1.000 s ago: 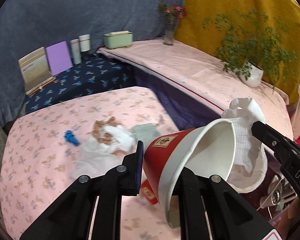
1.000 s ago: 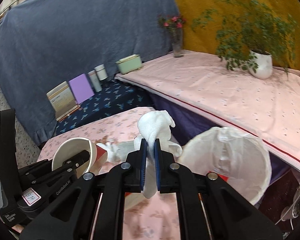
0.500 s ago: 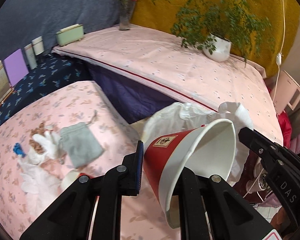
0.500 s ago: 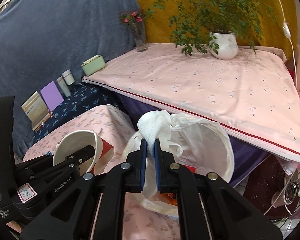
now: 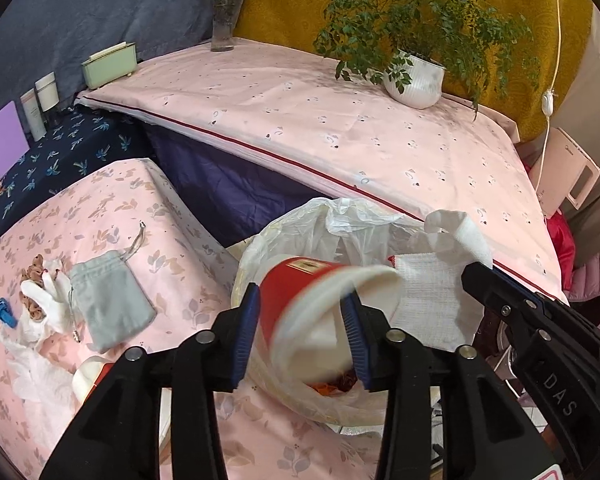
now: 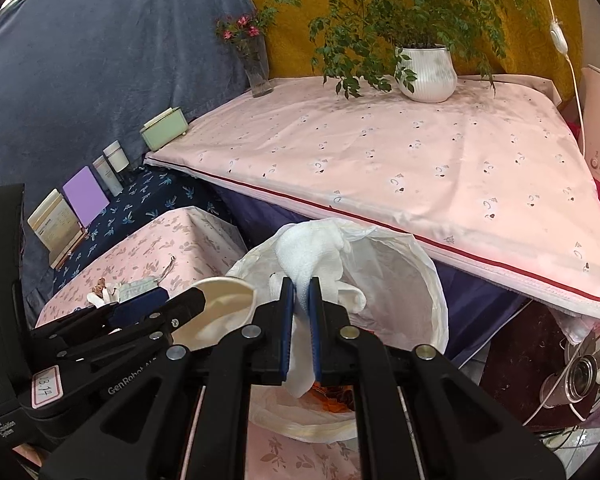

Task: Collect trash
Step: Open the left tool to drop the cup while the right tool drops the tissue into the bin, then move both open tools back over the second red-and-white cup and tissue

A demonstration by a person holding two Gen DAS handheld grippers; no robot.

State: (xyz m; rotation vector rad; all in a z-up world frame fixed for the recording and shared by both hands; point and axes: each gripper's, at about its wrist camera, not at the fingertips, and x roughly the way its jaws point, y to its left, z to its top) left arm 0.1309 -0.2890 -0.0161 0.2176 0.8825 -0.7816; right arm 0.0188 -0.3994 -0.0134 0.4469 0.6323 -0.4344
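A bin lined with a white plastic bag (image 5: pixel 340 220) stands beside the pink floral table (image 5: pixel 160 216), with orange scraps at its bottom. My left gripper (image 5: pixel 302 300) hangs over the bin's mouth and its jaws are opening. The red paper cup (image 5: pixel 300 280) sits tilted and blurred between the pads, no longer pinched. In the right wrist view the cup's white inside (image 6: pixel 216 312) shows beside the left gripper (image 6: pixel 172 304). My right gripper (image 6: pixel 301 292) is shut on a white paper towel (image 6: pixel 312 252) above the bin (image 6: pixel 404 264); the towel (image 5: pixel 432 296) hangs over the bin's right side.
On the table to the left lie a grey drawstring pouch (image 5: pixel 108 304), crumpled white tissues (image 5: pixel 40 300), a blue clip (image 5: pixel 5 312) and another red cup (image 5: pixel 96 376). Behind the bin rises a pink-clothed platform (image 5: pixel 340 120) with a potted plant (image 5: pixel 416 80) and a vase (image 5: pixel 224 28).
Both grippers swung right from the littered table to above the bin. The left jaws parted, and the cup they had pinched by its wall is now loose and blurred. The right grip is unchanged.
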